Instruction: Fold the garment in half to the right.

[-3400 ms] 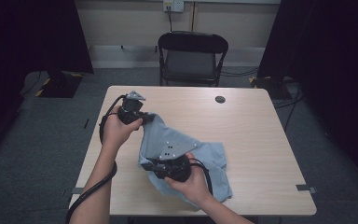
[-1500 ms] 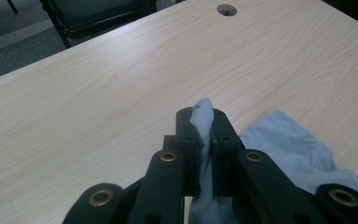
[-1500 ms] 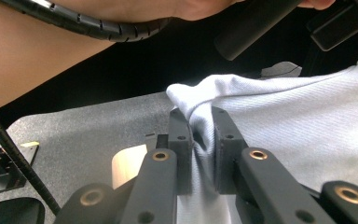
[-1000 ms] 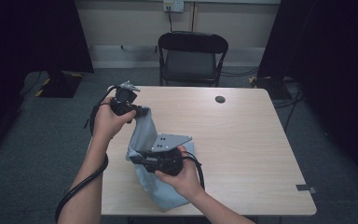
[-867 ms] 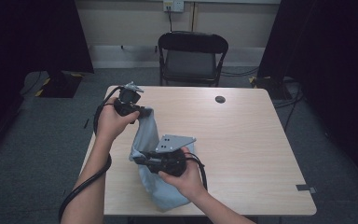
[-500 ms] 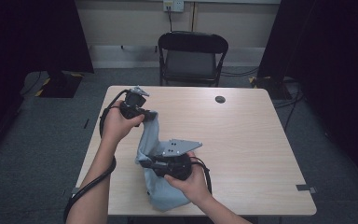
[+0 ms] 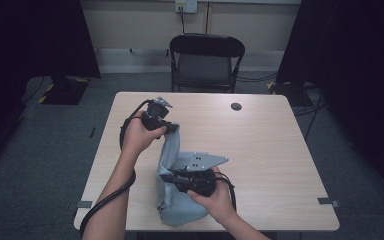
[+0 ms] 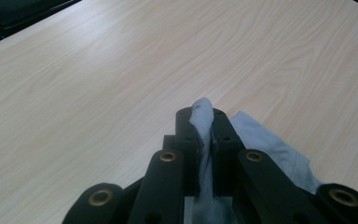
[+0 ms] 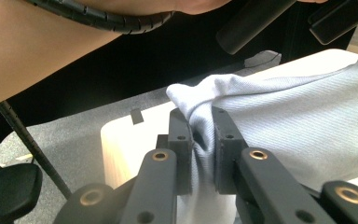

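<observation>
A light blue cloth (image 7: 172, 165) hangs stretched between my two grippers above the wooden table (image 7: 270, 150), its lower end bunched on the tabletop near the front edge. My left gripper (image 7: 171, 126) holds the cloth's upper corner at the left middle of the table. In the left gripper view the jaws are shut on a fold of the cloth (image 8: 204, 140). My right gripper (image 7: 166, 177) sits lower and nearer the front. Its jaws pinch a bunched edge of the cloth (image 9: 261, 116), as the right gripper view shows.
A small dark round disc (image 7: 236, 106) lies at the back of the table. A black folding chair (image 7: 206, 60) stands behind the table. Bare wood lies to the right of the cloth.
Both hands have moved to the right and down with the cloth held between them. The cloth's lower end has settled more onto the table.
</observation>
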